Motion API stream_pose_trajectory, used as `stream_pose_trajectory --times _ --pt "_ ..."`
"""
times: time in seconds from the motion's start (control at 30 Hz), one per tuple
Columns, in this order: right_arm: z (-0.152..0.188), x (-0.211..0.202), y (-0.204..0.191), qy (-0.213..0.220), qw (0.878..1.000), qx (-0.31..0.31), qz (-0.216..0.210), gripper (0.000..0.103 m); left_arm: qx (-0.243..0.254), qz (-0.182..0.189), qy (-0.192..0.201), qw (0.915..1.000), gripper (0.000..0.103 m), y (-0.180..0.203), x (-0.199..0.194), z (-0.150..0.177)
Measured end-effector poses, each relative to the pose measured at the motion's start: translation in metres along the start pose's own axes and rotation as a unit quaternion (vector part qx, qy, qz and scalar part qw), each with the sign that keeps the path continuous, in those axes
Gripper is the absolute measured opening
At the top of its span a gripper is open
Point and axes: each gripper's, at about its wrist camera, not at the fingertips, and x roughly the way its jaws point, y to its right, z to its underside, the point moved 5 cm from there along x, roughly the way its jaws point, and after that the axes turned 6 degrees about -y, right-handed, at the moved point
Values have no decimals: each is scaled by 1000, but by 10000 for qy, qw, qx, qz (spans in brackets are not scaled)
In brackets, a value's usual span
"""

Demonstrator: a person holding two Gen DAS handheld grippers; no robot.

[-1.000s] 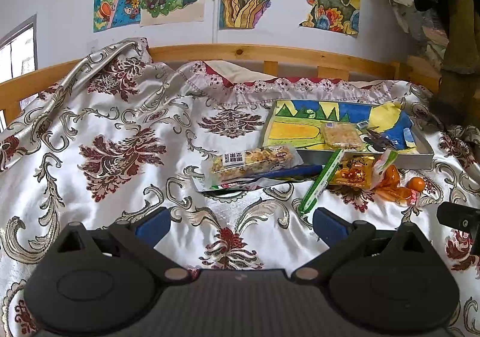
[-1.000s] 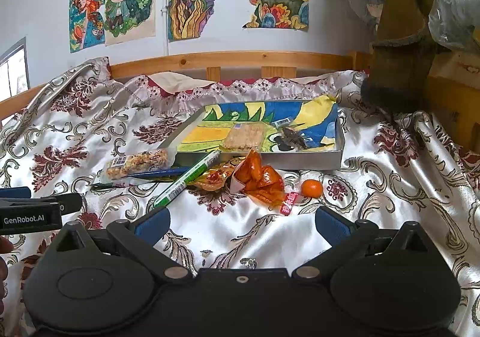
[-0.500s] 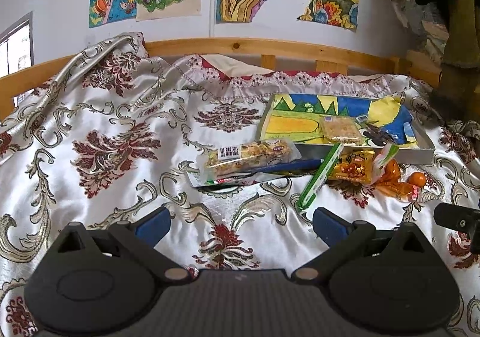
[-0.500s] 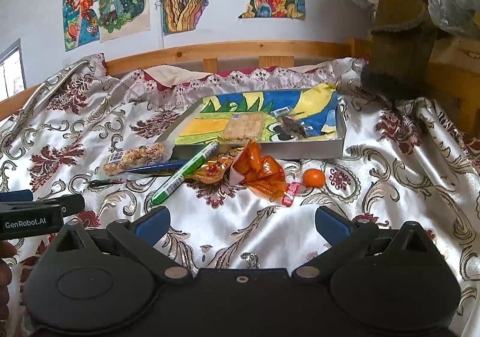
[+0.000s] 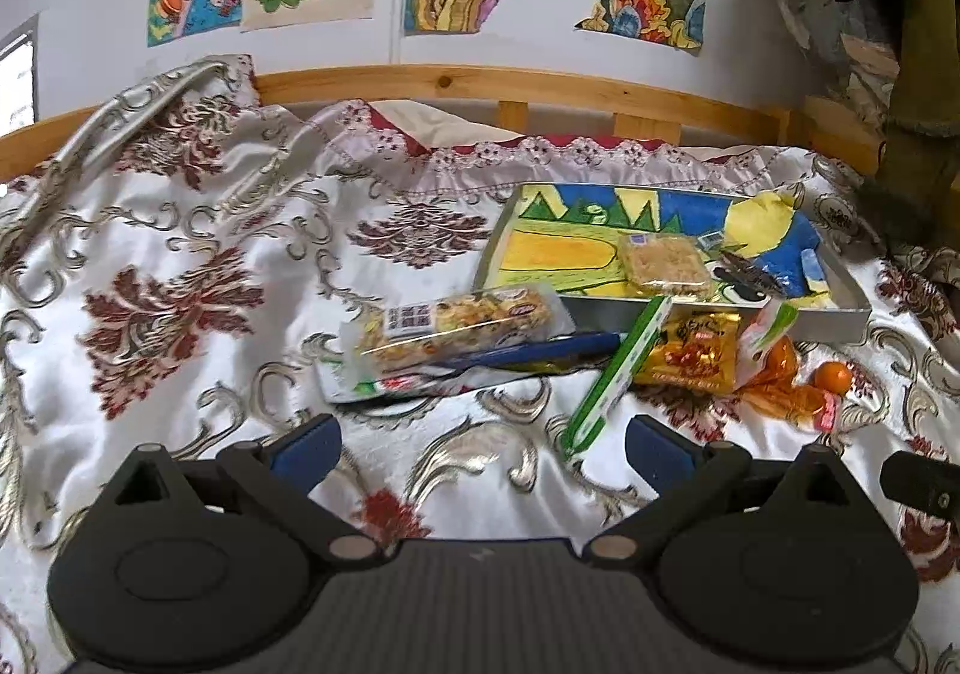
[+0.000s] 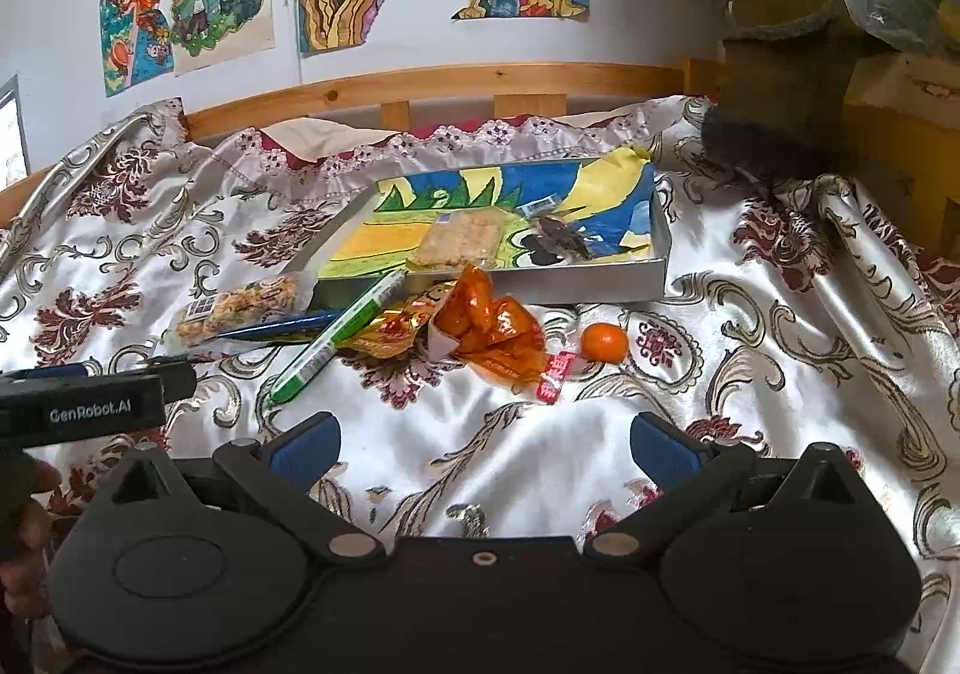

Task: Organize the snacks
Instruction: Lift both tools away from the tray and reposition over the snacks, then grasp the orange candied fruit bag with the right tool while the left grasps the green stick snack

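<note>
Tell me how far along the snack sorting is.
Early. Done: a rice cake and a dark packet lie in the tray. In hand: nothing; left gripper and right gripper are open. Left on the bedspread: nut bar, green stick, gold packet, orange packets, tangerine.

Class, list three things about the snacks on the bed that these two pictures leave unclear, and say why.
1. Dark item in the tray, both views: dark item too small and dim to identify.
2. Blue pen, left view: its left end is hidden under the nut bar.
3. Gold packet, right view: partly covered by the green stick and orange bag.
</note>
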Motion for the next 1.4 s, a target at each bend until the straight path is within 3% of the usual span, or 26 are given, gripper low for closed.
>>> stream_pose_trajectory --times 0.2,0.43,0.6,0.73,0.8,0.87,0.97,1.17,1.3,1.4 --pt "-22 12 -1 23 9992 -312 -238 102 -35 505 -278 9983 103 4 21 -12" --pt "-42 40 1 53 9952 -906 -376 102 429 784 -463 9949 103 18 52 -20" --pt "-43 60 11 -23 9947 -998 -248 95 585 1450 -835 9842 102 29 77 -24" --pt "-37 79 10 -249 9900 -1391 -29 87 786 1677 -690 9803 102 35 90 -28" --pt "-34 88 7 -291 9855 -1669 17 86 1054 1707 -635 9776 97 40 95 -31" --pt "-36 98 4 -278 9806 -1940 53 85 1224 1738 -636 9751 84 46 100 -34" --pt "-42 116 6 -284 9752 -2193 6 84 1286 1824 -713 9722 72 52 105 -35" --pt "-50 147 5 -415 9696 -2357 -502 82 1328 1941 -945 9673 48 54 111 -31" --pt "-51 165 -1 -555 9687 -2376 -466 81 1432 1870 -1037 9663 42 53 114 -31" --pt "-52 175 -4 -606 9726 -2182 -534 73 1399 1849 -1103 9665 38 52 115 -31"
